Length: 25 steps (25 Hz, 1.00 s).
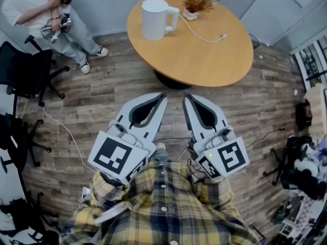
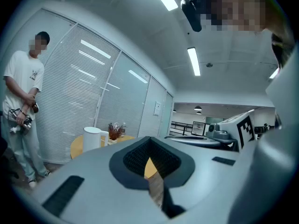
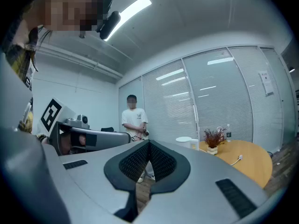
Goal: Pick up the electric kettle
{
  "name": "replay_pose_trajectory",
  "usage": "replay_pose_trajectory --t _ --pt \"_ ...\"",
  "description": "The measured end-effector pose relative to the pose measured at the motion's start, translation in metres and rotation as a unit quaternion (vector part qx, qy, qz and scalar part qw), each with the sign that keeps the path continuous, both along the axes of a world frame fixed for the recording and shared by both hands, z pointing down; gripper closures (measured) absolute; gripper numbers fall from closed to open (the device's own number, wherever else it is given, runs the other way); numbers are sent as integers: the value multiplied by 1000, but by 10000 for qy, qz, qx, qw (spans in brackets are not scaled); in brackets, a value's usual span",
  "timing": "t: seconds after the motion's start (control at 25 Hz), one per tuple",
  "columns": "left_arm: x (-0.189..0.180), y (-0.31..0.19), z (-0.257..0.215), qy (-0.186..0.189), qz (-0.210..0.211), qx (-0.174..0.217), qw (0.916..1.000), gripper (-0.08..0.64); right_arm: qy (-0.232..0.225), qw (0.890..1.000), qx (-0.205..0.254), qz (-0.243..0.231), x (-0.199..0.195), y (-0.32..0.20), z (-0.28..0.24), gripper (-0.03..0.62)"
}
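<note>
Left hand-held gripper (image 1: 163, 97), right one (image 1: 185, 97), closed; kettle (image 1: 154, 19) apart.

Ahead of me, a potted plant (image 1: 196, 1) sits at the round table's (image 1: 204, 52) far edge. A person (image 1: 30, 6) stands left, beside a black chair (image 1: 23, 68).

The round table's (image 1: 204, 60) near half lies bare, open from the wood floor (image 1: 102, 96). At the table's far left edge, 1 potted plant (image 1: 195, 3) and a white cable (image 1: 204, 37) flank the electric kettle's (image 1: 154, 18) right side.
</note>
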<state>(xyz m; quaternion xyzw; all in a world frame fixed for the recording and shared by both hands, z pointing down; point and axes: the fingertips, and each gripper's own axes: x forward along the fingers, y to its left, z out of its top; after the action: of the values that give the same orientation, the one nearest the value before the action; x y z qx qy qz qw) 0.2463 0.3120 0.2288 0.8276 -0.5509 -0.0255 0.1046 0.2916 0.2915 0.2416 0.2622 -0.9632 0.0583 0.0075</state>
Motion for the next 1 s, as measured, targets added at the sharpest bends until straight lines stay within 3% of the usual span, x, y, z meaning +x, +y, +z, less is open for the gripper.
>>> replay_pose_trajectory --t 0.48,1.0 --pt "10 -3 3 -30 -155 12 9999 557 -39 9999 -36 -105 11 -5 4 561" --pt "-6 -8 6 -89 -730 18 9973 557 -28 9987 -141 -494 10 -17 13 561"
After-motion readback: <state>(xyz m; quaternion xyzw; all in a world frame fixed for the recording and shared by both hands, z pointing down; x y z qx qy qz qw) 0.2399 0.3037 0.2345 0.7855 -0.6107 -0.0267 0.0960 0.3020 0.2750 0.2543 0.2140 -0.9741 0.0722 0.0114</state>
